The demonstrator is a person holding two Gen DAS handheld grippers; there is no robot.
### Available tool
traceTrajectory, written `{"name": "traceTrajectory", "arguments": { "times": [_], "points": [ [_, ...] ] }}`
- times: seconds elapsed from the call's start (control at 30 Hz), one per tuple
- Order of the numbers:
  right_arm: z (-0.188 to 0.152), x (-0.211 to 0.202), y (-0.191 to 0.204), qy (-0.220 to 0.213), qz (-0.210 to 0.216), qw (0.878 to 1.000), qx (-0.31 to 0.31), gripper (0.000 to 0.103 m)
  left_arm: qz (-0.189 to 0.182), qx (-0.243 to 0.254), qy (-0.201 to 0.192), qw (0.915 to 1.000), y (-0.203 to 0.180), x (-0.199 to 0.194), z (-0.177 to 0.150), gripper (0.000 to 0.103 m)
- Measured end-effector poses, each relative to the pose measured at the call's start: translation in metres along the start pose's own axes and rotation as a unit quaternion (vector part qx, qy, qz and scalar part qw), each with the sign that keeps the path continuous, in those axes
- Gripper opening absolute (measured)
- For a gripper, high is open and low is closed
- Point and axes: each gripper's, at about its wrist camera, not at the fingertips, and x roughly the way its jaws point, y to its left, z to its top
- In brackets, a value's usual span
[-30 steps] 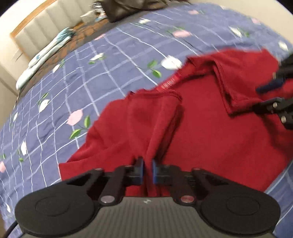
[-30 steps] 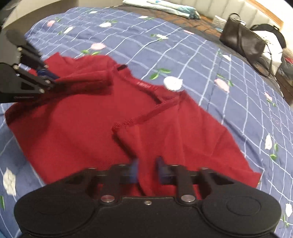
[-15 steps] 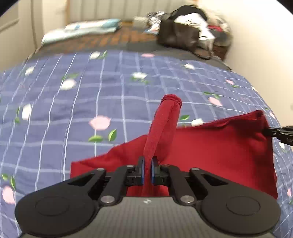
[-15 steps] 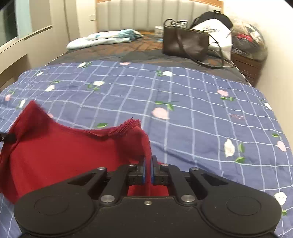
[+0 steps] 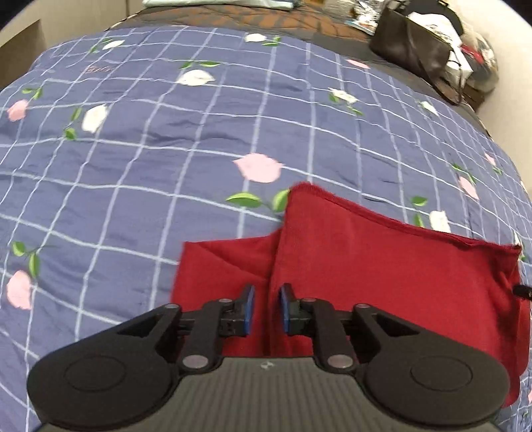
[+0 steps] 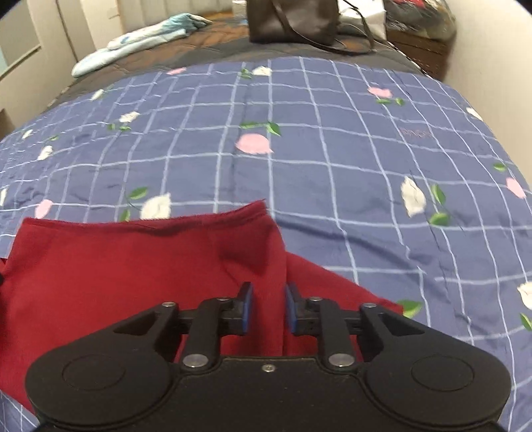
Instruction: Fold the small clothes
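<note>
red knit garment (image 5: 382, 266): soft, limp; grip hemmed edge | left gripper (image 5: 267, 309), right gripper (image 6: 268, 309): jaws parted, empty | bed (image 5: 199, 149)

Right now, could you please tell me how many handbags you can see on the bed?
1: a dark brown handbag stands at the far end of the bed, beyond the blue floral quilt; others may be hidden in the clutter beside it.

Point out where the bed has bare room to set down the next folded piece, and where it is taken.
Free: the blue floral quilt beyond the red garment, up to the dark blanket, and the strip to the garment's right. Crowded: the far end, with a brown handbag and a pale folded cloth. The near middle is taken by the garment.
</note>
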Motion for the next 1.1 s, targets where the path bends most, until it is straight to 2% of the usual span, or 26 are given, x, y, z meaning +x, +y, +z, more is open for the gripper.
{"name": "traceTrajectory", "arguments": {
  "times": [0.07, 0.1, 0.13, 0.17, 0.2, 0.23, 0.33, 0.43, 0.57, 0.7, 0.77, 0.93, 1.1],
  "points": [
    [-0.006, -0.003, -0.003, 0.002, -0.001, 1.0, 0.01, 0.045, 0.002, -0.012, -0.003, 0.9999, 0.006, -0.006, -0.002, 0.036],
    [-0.012, -0.006, -0.004, 0.002, -0.004, 1.0, 0.011, 0.05, -0.006, -0.015, -0.008, 0.9998, 0.009, -0.011, -0.003, 0.049],
    [-0.017, -0.009, -0.003, 0.001, -0.006, 1.0, 0.011, 0.061, -0.015, -0.014, -0.017, 0.9996, 0.01, -0.017, -0.006, 0.066],
    [-0.024, -0.013, -0.003, 0.001, -0.007, 1.0, 0.012, 0.068, -0.021, -0.011, -0.027, 0.9994, 0.009, -0.022, -0.01, 0.074],
    [-0.032, -0.017, -0.003, 0.002, -0.005, 1.0, 0.016, 0.071, -0.024, -0.004, -0.036, 0.9991, 0.009, -0.028, -0.015, 0.085],
    [-0.04, -0.02, -0.003, 0.004, -0.004, 1.0, 0.021, 0.075, -0.022, 0.004, -0.04, 0.999, 0.008, -0.032, -0.02, 0.088],
    [-0.068, -0.029, -0.004, 0.015, -0.015, 0.999, 0.037, 0.082, -0.012, 0.024, -0.015, 0.9995, 0.004, -0.033, -0.038, 0.089],
    [-0.093, -0.034, -0.006, 0.031, -0.045, 0.997, 0.053, 0.083, 0.008, 0.02, 0.023, 0.9995, 0.006, -0.024, -0.059, 0.089],
    [-0.119, -0.034, -0.016, 0.056, -0.093, 0.991, 0.084, 0.087, 0.07, -0.001, 0.079, 0.9945, 0.013, -0.009, -0.079, 0.09],
    [-0.127, -0.041, -0.022, 0.057, -0.11, 0.988, 0.094, 0.093, 0.08, -0.028, 0.086, 0.9926, 0.017, -0.012, -0.081, 0.097],
    [-0.129, -0.043, -0.021, 0.063, -0.121, 0.987, 0.085, 0.098, 0.094, -0.022, 0.089, 0.9913, 0.015, -0.014, -0.082, 0.099],
    [-0.138, -0.058, -0.025, 0.074, -0.123, 0.985, 0.098, 0.101, 0.117, -0.005, 0.106, 0.9875, 0.003, -0.022, -0.082, 0.1],
    [-0.154, -0.084, -0.025, 0.084, -0.118, 0.984, 0.106, 0.102, 0.134, 0.006, 0.101, 0.9858, -0.007, -0.04, -0.088, 0.102]
  ]
}}
